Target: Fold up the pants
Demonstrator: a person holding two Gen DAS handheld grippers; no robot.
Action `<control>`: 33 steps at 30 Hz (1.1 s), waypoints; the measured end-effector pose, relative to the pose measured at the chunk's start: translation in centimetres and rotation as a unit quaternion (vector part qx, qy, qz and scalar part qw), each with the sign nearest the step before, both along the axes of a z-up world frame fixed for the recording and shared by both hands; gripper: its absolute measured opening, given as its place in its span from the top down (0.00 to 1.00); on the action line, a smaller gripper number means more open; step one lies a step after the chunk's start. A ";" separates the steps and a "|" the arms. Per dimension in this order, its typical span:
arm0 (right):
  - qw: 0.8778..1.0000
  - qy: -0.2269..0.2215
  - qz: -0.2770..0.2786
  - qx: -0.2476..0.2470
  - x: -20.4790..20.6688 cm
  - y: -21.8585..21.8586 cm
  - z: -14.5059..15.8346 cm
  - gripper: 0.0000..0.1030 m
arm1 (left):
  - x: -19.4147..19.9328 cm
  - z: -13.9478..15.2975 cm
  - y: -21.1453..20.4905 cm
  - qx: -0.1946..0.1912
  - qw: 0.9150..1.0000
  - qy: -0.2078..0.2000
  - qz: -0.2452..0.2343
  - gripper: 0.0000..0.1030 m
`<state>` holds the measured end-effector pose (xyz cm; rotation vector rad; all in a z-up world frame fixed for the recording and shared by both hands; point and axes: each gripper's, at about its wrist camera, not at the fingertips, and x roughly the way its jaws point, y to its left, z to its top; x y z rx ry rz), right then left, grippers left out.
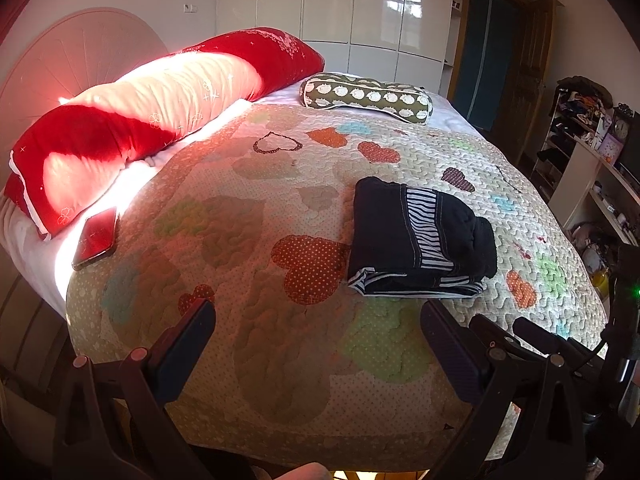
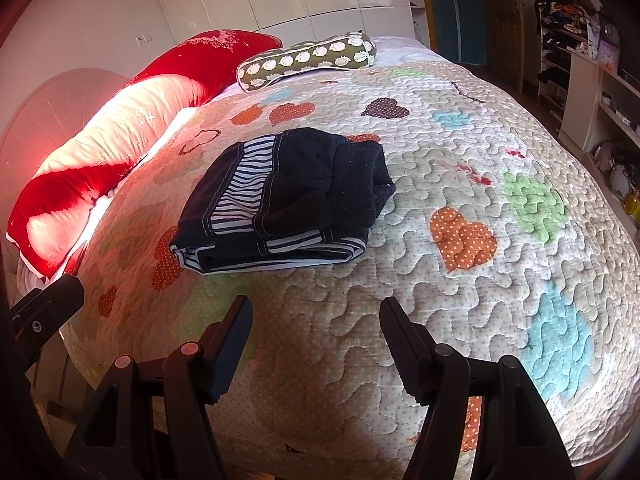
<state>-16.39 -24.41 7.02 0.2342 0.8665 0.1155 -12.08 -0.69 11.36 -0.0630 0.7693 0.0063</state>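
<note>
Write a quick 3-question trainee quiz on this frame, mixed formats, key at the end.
1. True or false: the left hand-held gripper is clamped on the pants.
2. Multiple choice: what lies on the sheet beside the red pillow? A) a phone B) a book C) a remote
3. Fill in: the pants sit as a folded bundle on the ___, with a black-and-white ___ panel showing.

Key
1. False. Both the left and the right hand-held gripper are open and short of the pants, holding nothing.
2. A, the phone, near the quilt's edge.
3. quilt; striped.
</note>
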 end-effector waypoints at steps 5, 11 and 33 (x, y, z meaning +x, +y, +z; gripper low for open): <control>1.000 0.004 -0.002 -0.003 0.1 0.0 -0.2 0.31 | 0.1 -0.2 0.1 -0.003 1.000 0.005 0.000 0.01; 1.000 0.005 -0.004 -0.009 0.0 0.1 -0.3 0.31 | 0.2 -0.3 0.1 -0.003 1.000 0.004 0.000 0.01; 1.000 0.009 0.002 -0.027 -0.2 0.3 -0.8 0.30 | 0.0 -0.9 0.4 -0.003 1.000 0.010 0.003 0.01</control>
